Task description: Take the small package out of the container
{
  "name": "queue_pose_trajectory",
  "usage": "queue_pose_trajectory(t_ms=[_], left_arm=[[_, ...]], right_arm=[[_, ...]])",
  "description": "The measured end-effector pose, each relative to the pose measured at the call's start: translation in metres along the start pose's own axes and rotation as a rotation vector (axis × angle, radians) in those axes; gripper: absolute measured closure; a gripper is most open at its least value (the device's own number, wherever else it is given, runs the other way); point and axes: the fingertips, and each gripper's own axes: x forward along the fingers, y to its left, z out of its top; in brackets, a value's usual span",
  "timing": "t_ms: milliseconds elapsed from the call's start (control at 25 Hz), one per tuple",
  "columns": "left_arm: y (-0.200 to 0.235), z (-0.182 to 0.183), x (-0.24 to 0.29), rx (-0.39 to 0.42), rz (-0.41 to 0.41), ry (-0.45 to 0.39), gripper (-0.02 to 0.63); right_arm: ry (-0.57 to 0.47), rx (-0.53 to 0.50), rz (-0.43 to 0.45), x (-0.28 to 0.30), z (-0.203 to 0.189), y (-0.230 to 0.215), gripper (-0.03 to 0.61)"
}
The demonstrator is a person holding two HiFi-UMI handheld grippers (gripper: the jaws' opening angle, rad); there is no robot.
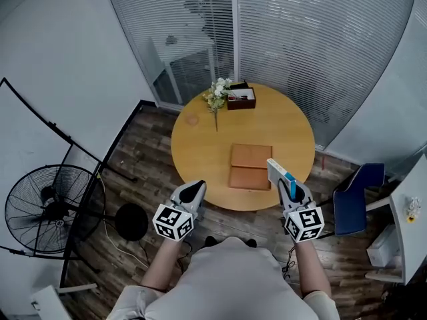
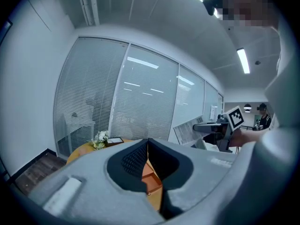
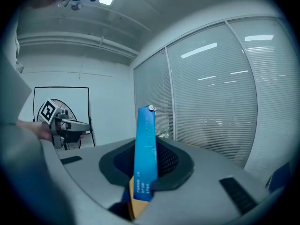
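A brown flat container (image 1: pixel 250 166) lies in two panels on the round wooden table (image 1: pixel 200 145), near its front edge. My right gripper (image 1: pixel 288 187) hovers at the container's right side, shut on a small blue and white package (image 1: pixel 280 170). In the right gripper view the package (image 3: pixel 145 149) stands upright, pinched between the jaws. My left gripper (image 1: pixel 195 189) hangs at the table's front edge, left of the container, with its jaws shut and nothing in them. In the left gripper view the jaws meet, and part of the brown container (image 2: pixel 153 181) shows below them.
White flowers (image 1: pixel 217 93) and a dark box (image 1: pixel 241 99) sit at the table's far side. A glass wall with blinds stands behind. A floor fan (image 1: pixel 50 209) is at the left, a blue chair (image 1: pixel 357 199) at the right.
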Motion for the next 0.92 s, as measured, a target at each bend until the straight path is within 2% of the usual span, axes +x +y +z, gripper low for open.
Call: queue_pose_trajectory(t_ms=[360, 920], left_arm=[[0.012, 0.0, 0.002, -0.013, -0.019, -0.005, 0.595], [0.013, -0.003, 0.015, -0.028, -0.023, -0.006, 0.595]], right_arm=[[-0.019, 0.01, -0.02, 0.003, 0.013, 0.003, 0.52], [-0.018, 0.002, -0.023, 0.013, 0.01, -0.003, 0.52]])
